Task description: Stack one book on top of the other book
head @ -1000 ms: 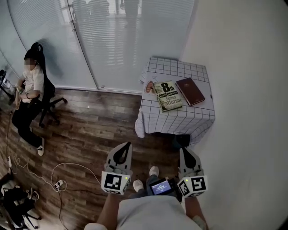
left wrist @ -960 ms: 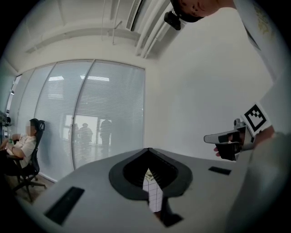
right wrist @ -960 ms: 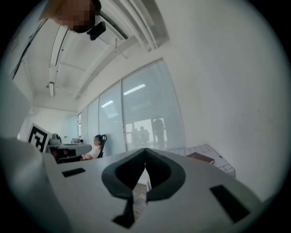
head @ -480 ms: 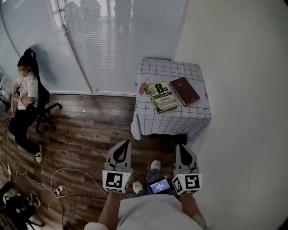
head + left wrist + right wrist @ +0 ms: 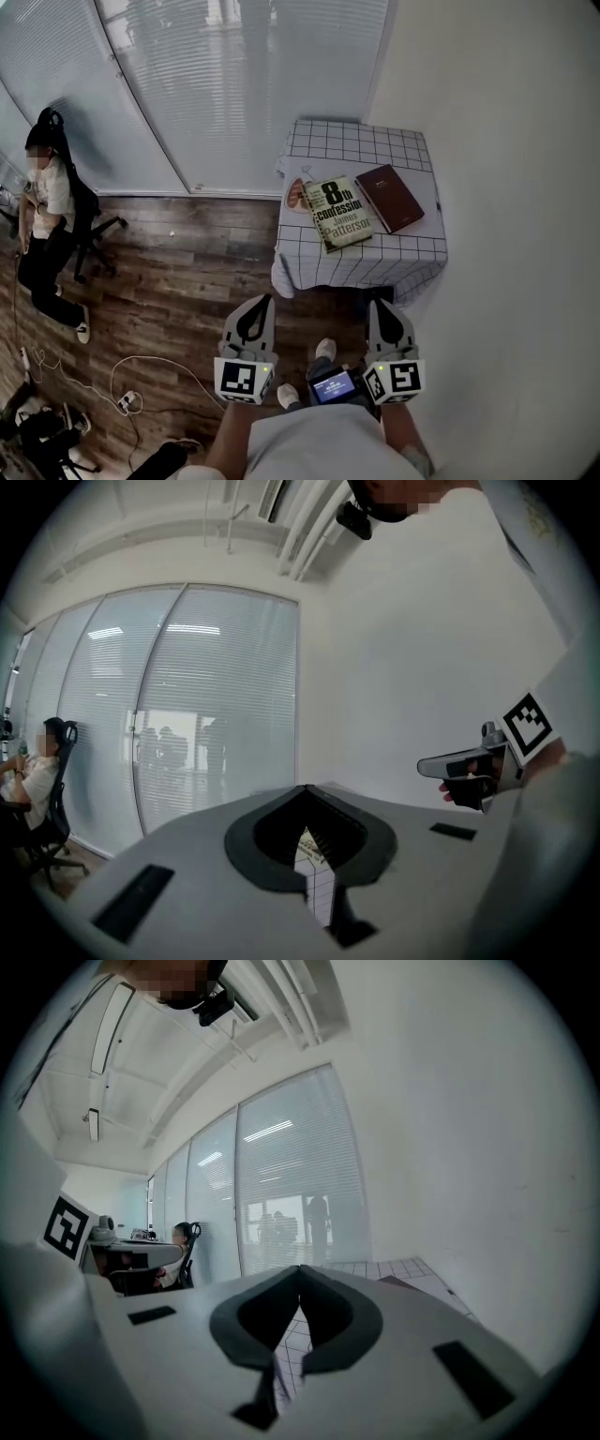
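Note:
Two books lie side by side on a small table [image 5: 403, 258] with a white grid cloth, in the head view. The pale green paperback [image 5: 337, 213] is on the left, the dark red hardback [image 5: 391, 197] on the right, touching it. My left gripper [image 5: 255, 305] and right gripper [image 5: 385, 307] are held low in front of me, short of the table's near edge, both shut and empty. In the left gripper view the shut jaws [image 5: 305, 794] show a sliver of the grid cloth [image 5: 317, 892]. The right gripper view has its shut jaws [image 5: 300, 1274] before the cloth [image 5: 394, 1267].
A white wall [image 5: 506, 187] runs close along the table's right side. Blinds over glass [image 5: 244, 75] stand behind the table. A person [image 5: 47, 216] sits on a chair at far left. Cables [image 5: 122, 375] lie on the wood floor at lower left.
The table and books have drawn a little closer and lower in the head view. Both grippers stay shut and side by side.

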A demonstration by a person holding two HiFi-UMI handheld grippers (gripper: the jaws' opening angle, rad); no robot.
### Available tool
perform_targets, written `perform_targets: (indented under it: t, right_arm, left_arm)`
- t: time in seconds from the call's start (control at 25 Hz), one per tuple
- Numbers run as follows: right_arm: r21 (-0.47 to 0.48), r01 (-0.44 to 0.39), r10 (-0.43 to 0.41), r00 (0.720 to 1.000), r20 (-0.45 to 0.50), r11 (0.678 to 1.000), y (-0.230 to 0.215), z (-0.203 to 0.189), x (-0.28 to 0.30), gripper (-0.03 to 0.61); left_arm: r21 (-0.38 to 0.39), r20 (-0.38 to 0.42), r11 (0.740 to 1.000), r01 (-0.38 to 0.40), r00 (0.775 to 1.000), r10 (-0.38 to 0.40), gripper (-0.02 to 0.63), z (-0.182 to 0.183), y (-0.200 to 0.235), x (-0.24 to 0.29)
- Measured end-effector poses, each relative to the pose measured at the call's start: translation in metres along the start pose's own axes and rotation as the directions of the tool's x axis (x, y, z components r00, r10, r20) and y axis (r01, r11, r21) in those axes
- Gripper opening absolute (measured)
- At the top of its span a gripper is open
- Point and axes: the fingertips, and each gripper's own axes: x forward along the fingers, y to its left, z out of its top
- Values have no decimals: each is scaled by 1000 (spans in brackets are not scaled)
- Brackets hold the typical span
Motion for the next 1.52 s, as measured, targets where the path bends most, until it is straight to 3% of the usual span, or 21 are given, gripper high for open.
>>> perform_targets:
  t: [0.24, 0.88, 1.52]
  right_arm:
    - [-10, -25, 25, 999, -29, 1000, -33, -5, 48, 6]
    - [-36, -122, 119, 990, -81, 992, -104, -13, 141, 6]
    - [-42, -133, 123, 976, -181, 990, -133, -47, 206, 7]
  left_arm:
    - [25, -27, 998, 57, 998, -57, 8, -6, -8, 56]
    - [50, -78, 996, -76, 994, 80, 8, -17, 12, 154]
    - [18, -149, 999, -36, 988, 38, 8, -49, 24, 229]
